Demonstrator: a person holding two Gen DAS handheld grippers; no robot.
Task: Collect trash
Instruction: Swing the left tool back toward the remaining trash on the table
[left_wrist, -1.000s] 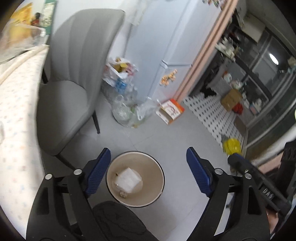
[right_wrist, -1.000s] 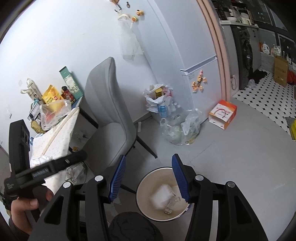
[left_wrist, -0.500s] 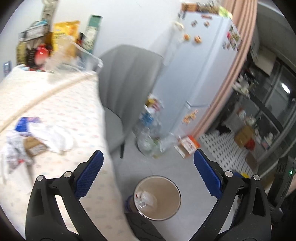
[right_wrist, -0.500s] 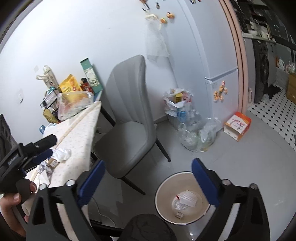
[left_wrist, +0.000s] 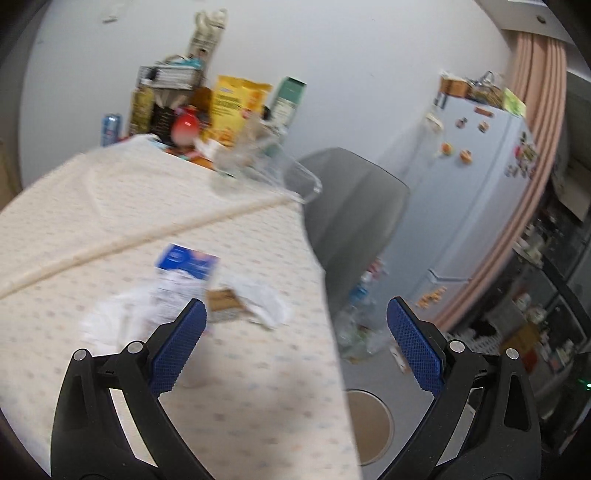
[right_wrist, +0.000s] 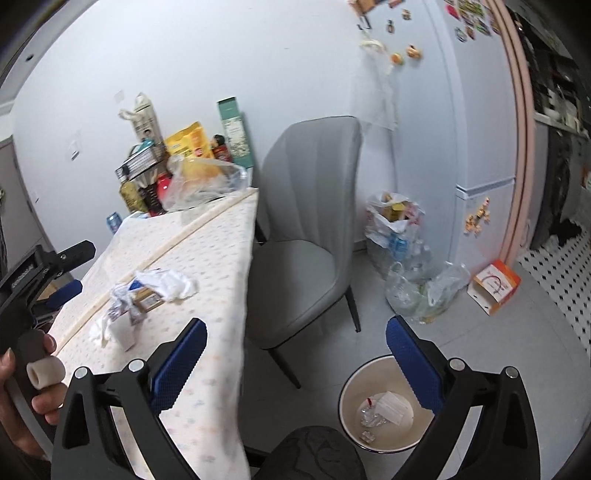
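Hovering over the tabletop (left_wrist: 110, 206) with the left claw (left_wrist: 295, 332), blue pads spread wide and gripping nothing, aimed at the litter just ahead: a blue-and-white packet (left_wrist: 186, 264), a small cardboard box (left_wrist: 223, 304) and crumpled white tissues (left_wrist: 264, 302), all blurred, bunched together near the tabletop's right edge. Hanging off that edge with the right claw (right_wrist: 295, 352), pads likewise wide apart and empty, above the floor. Sitting on the floor below, just beside the grey chair (right_wrist: 306, 236), a round trash bin (right_wrist: 349, 391) with a white face mask (right_wrist: 393, 406) and clear plastic scraps (right_wrist: 369, 415) inside. Crowding the tabletop's far end by the wall, snack bags, bottles and cartons. Standing beyond the chair, bags of recyclables (right_wrist: 399, 236) against the fridge (right_wrist: 476, 147).
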